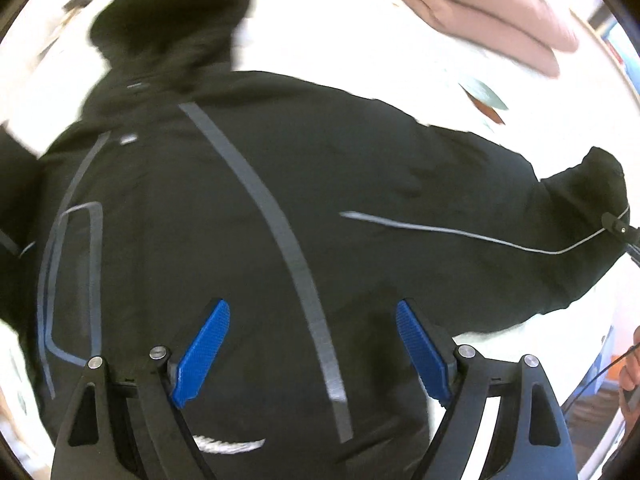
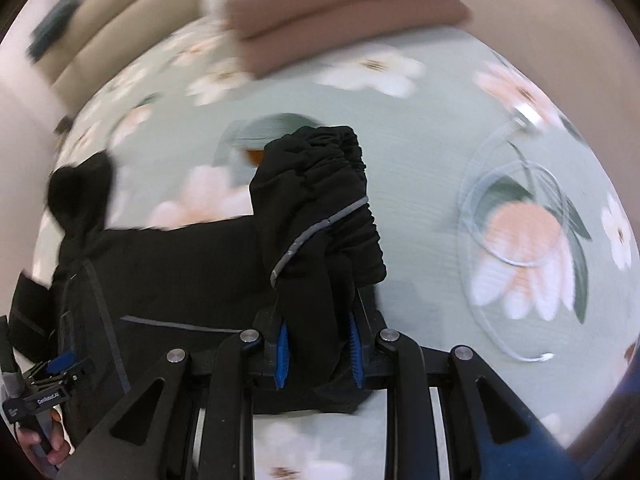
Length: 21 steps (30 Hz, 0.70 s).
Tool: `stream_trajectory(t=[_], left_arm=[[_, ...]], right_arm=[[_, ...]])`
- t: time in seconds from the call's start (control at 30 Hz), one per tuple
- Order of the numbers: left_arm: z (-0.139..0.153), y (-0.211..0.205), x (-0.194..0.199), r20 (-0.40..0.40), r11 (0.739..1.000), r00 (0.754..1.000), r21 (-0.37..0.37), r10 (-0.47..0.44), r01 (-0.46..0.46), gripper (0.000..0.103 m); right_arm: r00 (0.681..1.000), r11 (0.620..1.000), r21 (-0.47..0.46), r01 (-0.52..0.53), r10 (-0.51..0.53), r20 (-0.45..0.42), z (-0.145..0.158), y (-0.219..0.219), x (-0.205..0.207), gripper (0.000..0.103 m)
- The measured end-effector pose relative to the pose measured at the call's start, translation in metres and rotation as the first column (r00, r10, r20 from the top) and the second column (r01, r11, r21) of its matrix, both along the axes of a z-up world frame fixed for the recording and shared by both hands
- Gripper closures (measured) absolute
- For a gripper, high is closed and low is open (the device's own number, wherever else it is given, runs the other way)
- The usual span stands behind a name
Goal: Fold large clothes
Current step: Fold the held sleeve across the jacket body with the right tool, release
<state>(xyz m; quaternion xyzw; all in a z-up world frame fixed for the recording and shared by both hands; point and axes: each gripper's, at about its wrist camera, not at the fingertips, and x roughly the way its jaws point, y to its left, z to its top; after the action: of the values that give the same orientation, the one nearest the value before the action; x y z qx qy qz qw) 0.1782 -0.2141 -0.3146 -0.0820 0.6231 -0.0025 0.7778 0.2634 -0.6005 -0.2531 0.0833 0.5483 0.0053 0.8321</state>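
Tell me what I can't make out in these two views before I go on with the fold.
- Black jacket hem: left wrist view, cut off by the bottom edge and the left gripper.
- Sleeve cuff part between the pads: right wrist view, hidden by the right gripper.
- Folded pink clothes: blurred.

Matt black cloth jacket (image 1: 280, 184), ribbed blue plastic claw pads (image 1: 204, 352)

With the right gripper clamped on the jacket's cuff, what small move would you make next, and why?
Probably carry the cuff inward over the jacket body: the right gripper pinches the sleeve end, raised off the bedsheet, while the left gripper hovers open above the body.
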Motion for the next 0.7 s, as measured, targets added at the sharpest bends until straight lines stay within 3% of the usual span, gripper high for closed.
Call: stream_trajectory(t=[0.23, 0.4, 0.6, 0.7], left_arm=[[0.028, 0.103, -0.034, 0.047, 0.995, 0.994, 0.008, 0.097, -0.098, 0.017], [0.033, 0.182, -0.044, 0.098, 0.99, 0.985, -0.002, 0.144, -0.144, 0.017], [0.019, 0.258, -0.063, 0.127, 0.982, 0.974, -0.005, 0.186, -0.187, 0.017], [0.013, 0.282, -0.076, 0.147, 0.983, 0.972, -0.004, 0.181, -0.183, 0.017]], right_arm=[[0.986, 0.988, 0.003, -0.152, 0.151, 0.067, 0.029, 0.161, -0.001, 0.076], [0.967, 0.966, 0.094, -0.243, 0.233, 0.103, 0.032, 0.276, -0.008, 0.076], [0.927, 0.918, 0.14, -0.371, 0.359, 0.103, 0.007, 0.42, -0.025, 0.076], [0.913, 0.907, 0.107, -0.407, 0.4, 0.086, -0.016, 0.475, -0.03, 0.073]])
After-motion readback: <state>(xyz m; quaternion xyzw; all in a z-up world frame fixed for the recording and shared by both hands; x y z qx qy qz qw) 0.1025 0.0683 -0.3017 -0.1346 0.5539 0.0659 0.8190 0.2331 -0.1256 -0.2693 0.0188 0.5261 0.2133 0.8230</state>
